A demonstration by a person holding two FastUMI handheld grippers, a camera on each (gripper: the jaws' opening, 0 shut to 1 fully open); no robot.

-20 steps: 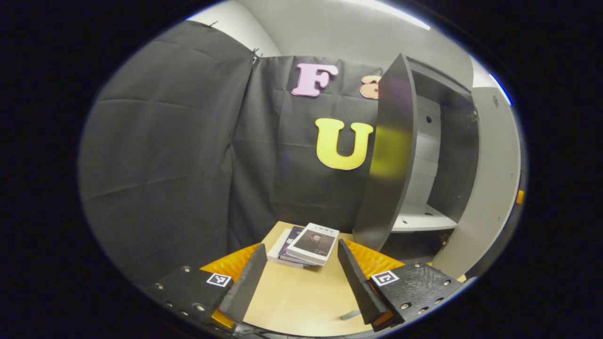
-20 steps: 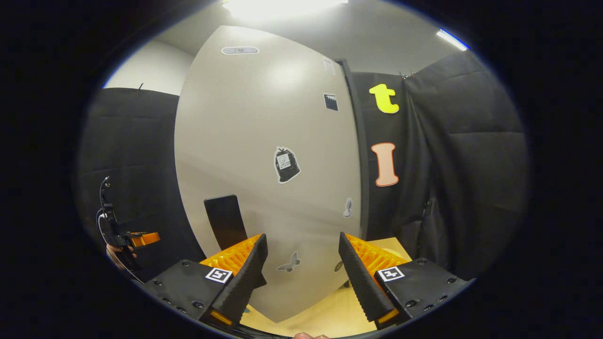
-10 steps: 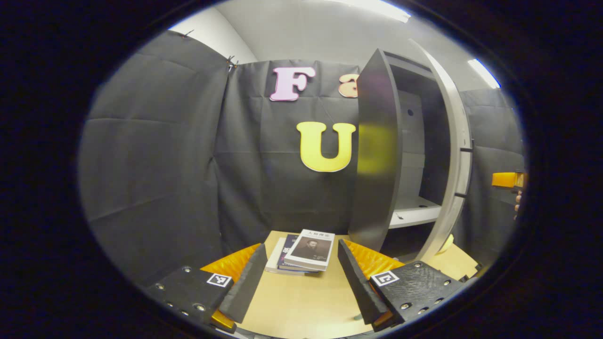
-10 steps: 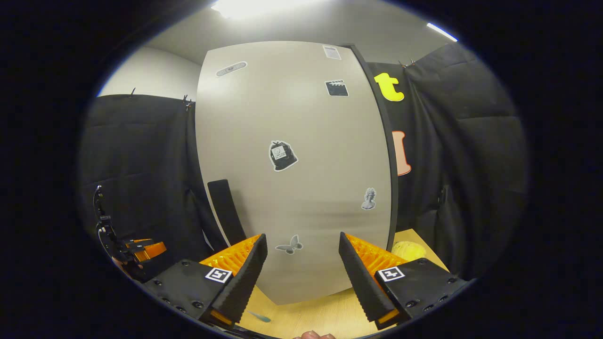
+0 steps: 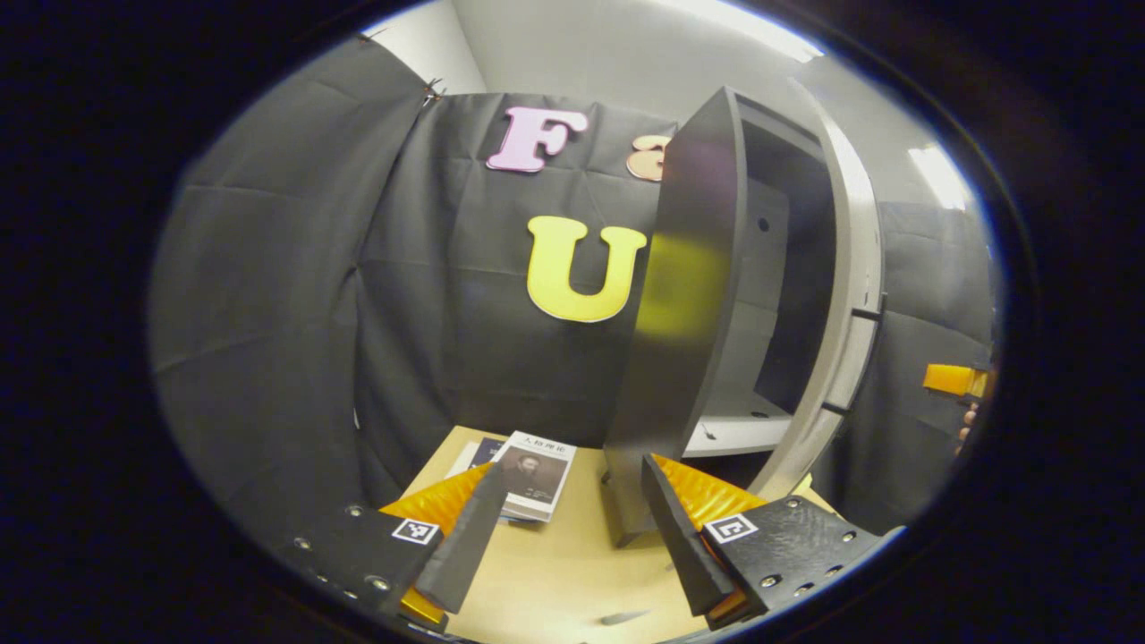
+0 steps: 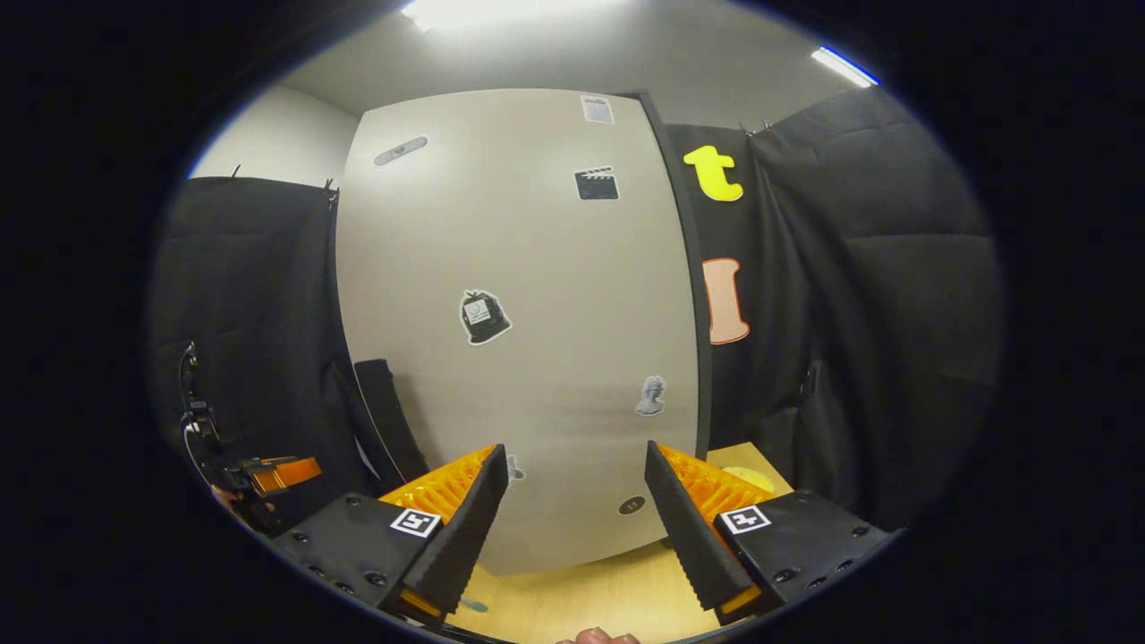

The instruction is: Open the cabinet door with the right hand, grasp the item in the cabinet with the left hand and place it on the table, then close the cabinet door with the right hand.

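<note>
Cabinet door [image 5: 832,295]: in the left gripper view, narrowed from a broad pale panel at right to a thin edge close against the cabinet [image 5: 689,304].
Books [image 5: 528,463]: slid from bottom centre to lower left, now partly behind a finger.
Other gripper [image 5: 953,379]: came into view at the far right edge.
Stickers [image 6: 484,317]: drifted left in the right gripper view.

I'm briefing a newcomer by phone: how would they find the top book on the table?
Start at the tall cabinet with its pale door ajar, standing on the wooden table. To its left, near the black cloth wall, lies a small stack of books. The top book has a white cover bearing a dark portrait; those beneath look darker.
</note>
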